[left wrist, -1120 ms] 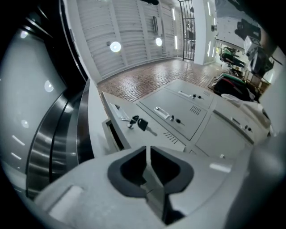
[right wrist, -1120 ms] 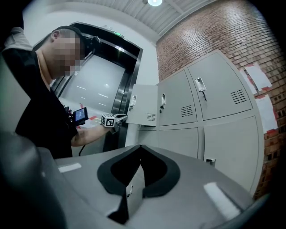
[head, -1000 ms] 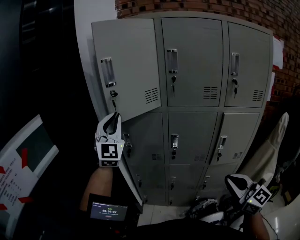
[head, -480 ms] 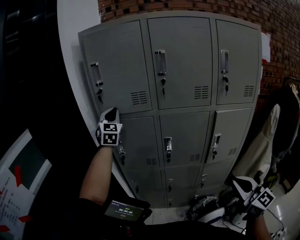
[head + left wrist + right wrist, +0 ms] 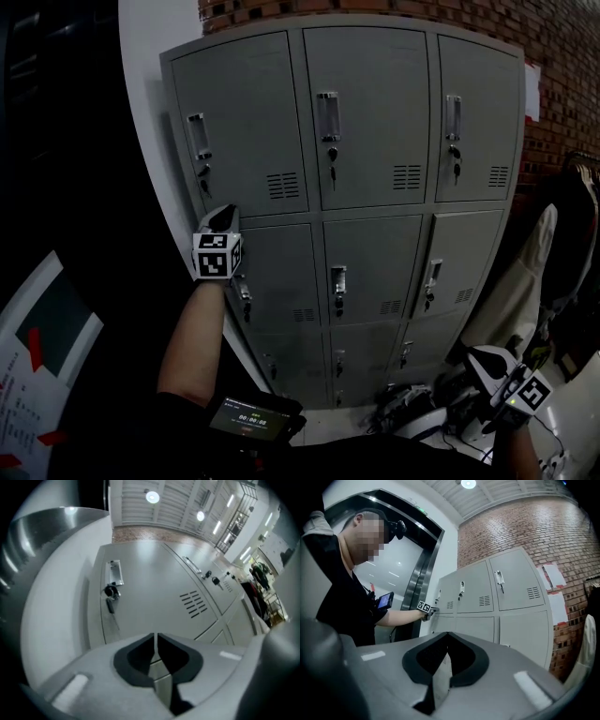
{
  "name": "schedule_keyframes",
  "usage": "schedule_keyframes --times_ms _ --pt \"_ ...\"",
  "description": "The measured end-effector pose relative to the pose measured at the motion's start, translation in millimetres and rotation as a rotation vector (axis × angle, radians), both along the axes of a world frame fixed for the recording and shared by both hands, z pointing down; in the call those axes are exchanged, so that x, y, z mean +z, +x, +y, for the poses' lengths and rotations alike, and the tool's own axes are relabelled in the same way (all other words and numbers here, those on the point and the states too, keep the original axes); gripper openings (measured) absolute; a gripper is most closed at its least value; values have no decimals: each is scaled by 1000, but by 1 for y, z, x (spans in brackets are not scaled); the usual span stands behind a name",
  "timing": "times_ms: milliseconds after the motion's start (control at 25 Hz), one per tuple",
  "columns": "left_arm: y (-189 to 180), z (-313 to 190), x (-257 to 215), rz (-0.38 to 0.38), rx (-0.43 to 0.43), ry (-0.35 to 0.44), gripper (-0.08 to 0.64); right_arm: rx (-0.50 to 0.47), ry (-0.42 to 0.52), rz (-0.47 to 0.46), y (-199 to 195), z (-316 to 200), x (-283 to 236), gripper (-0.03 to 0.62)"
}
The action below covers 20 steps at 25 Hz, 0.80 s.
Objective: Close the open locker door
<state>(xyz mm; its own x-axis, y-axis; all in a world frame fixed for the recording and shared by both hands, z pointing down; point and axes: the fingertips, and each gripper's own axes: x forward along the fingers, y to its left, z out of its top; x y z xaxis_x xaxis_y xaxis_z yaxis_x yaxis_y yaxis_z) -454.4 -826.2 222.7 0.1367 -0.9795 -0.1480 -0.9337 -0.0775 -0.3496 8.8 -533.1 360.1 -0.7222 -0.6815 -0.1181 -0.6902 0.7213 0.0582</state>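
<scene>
At the left end of the grey locker bank [image 5: 375, 234], head view: the top-left locker door [image 5: 239, 131] lies in line with its neighbours, so it reads as shut or very nearly so. The left gripper [image 5: 223, 216] is held out level with its tip at the door's lower left corner. That is the free, latch-side edge, near the handle [image 5: 198, 137] and the hanging key [image 5: 204, 178], where a push would seat the door best. Whether the tip actually presses on the metal cannot be told here. The right gripper [image 5: 480, 358] hangs low at the right, well apart from the lockers and out of the way.

Left gripper view: the jaws stand almost together, with only a thin slit between the pads. They have just been opening slightly, and nothing lies between them. A blunt, narrow tip suits pushing, not gripping. Beyond the left gripper [image 5: 155, 641], the door [image 5: 150, 583] fills the frame at close range, with its key [image 5: 109, 603] and vent slots [image 5: 193, 604] above the tip.

Right gripper view: the jaws of the right gripper [image 5: 446, 644] are pressed together on nothing, and it probably serves no part in this step. Seen from the side, the person's arm reaches to the lockers, and the left gripper [image 5: 431, 611] meets the bank at the foot of the door [image 5: 449, 595], which shows no gap.
</scene>
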Motion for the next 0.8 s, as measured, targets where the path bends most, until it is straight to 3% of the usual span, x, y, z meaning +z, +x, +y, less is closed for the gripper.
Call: schedule_keyframes --times_ms 120,240,440,680,800 --pt "11 43 0 101 88 84 18 -8 -5 8 -9 4 -1 5" --pt "46 96 30 162 246 101 17 -9 -20 14 -14 9 3 5" --pt "110 176 120 273 465 -20 5 -46 -57 23 -32 11 15 5" --pt "169 267 224 427 620 -201 2 -145 -60 25 -48 26 15 5" --pt "193 315 254 473 627 -259 2 -190 -29 12 -39 45 7 5"
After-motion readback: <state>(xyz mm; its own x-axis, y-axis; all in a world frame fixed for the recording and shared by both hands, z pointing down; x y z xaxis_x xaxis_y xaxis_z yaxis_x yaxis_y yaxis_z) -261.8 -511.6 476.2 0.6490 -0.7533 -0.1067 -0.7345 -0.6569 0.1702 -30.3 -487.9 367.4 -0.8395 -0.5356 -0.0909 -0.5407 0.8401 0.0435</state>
